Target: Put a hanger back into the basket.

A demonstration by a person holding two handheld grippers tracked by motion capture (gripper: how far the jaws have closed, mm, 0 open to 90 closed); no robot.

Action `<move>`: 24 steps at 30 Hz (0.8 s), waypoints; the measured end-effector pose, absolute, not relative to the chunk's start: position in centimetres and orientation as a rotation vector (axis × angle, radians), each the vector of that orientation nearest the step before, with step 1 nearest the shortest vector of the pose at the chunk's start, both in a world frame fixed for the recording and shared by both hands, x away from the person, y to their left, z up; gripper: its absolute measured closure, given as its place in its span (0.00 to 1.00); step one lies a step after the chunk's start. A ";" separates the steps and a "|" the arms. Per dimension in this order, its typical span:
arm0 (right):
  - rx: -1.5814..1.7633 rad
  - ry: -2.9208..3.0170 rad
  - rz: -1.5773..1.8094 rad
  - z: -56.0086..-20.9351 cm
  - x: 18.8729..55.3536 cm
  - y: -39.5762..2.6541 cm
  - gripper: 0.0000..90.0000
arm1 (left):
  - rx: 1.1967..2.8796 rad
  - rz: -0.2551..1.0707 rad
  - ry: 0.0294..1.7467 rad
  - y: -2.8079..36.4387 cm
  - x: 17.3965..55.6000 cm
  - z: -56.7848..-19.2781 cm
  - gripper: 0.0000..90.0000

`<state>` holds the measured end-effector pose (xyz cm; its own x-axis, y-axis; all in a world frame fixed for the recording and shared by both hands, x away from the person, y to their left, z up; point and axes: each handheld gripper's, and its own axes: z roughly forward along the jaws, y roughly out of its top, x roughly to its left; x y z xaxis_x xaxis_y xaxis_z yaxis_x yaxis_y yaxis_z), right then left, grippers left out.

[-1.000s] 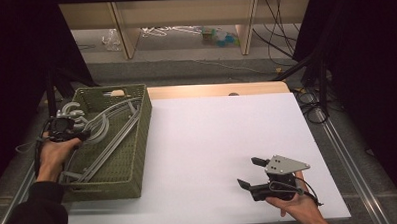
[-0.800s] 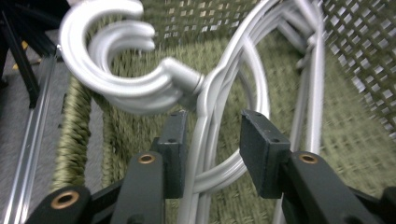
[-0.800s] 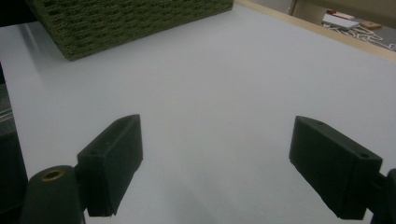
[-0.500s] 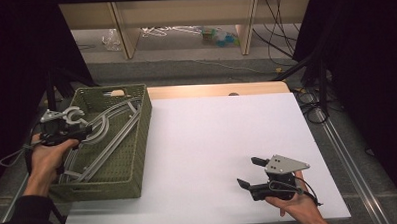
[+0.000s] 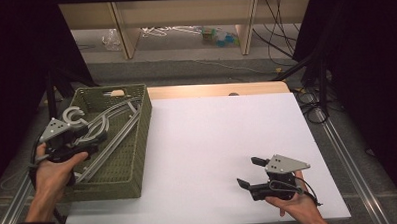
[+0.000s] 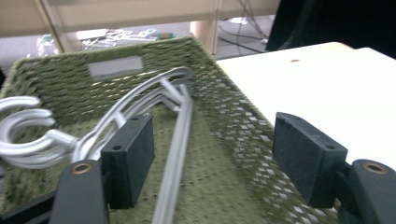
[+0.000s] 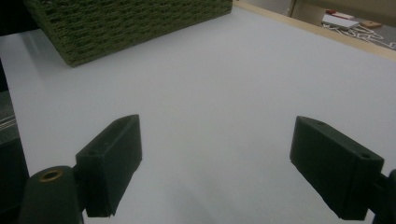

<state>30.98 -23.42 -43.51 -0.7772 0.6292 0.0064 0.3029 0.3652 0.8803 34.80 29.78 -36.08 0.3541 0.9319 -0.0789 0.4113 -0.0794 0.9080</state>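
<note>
Left gripper (image 5: 95, 140) sits over the left side of the green woven basket (image 5: 138, 159), near its front corner. Jaws have just been opening and now stand wide; nothing between the pads. In the left gripper view the pads (image 6: 128, 158) straddle open air above the basket floor, with a straight grey bar running between them lower down, untouched.

Grey hangers (image 5: 107, 127) lie inside the basket, several stacked, hooks (image 5: 72, 115) curled toward the left wall, shoulders fanned toward the far right corner. Exact count cannot be told from the overlap.

Right gripper (image 5: 248, 173) rests near the front right of the white table (image 5: 212, 136), well apart from the basket. Jaws wide, empty; bare tabletop ahead of them in the right gripper view (image 7: 215, 168).

Handling judgement: the hangers look like moulded plastic, so light, fairly stiff, and smooth enough to slip in a loose pinch. Nested as they are, lifting one will likely drag its neighbour; hooks may catch on the weave or on each other. The best hold appears to be the neck just below the hook, or the straight bottom bar, where the section is narrow enough for the pads to close fully. The curved shoulder would tend to rotate in the grip. A slow lift, with a check that one hanger separates cleanly, seems wise.
</note>
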 end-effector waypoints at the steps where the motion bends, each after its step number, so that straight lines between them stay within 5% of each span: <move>1: 0.815 2.297 1.379 -43.5 31.0 -23.4 0.20 | 1.672 0.693 1.210 29.5 34.3 -36.0 0.32; 24: 0.838 2.299 1.401 -43.5 30.9 -23.4 0.20 | 1.721 0.551 0.989 21.1 28.7 -38.5 0.28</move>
<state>30.92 -23.35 -43.48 -0.7762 0.6297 0.0299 0.3151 0.3466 0.8835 28.73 21.07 -38.55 0.5560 0.8257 -0.0952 0.3533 -0.1311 0.9263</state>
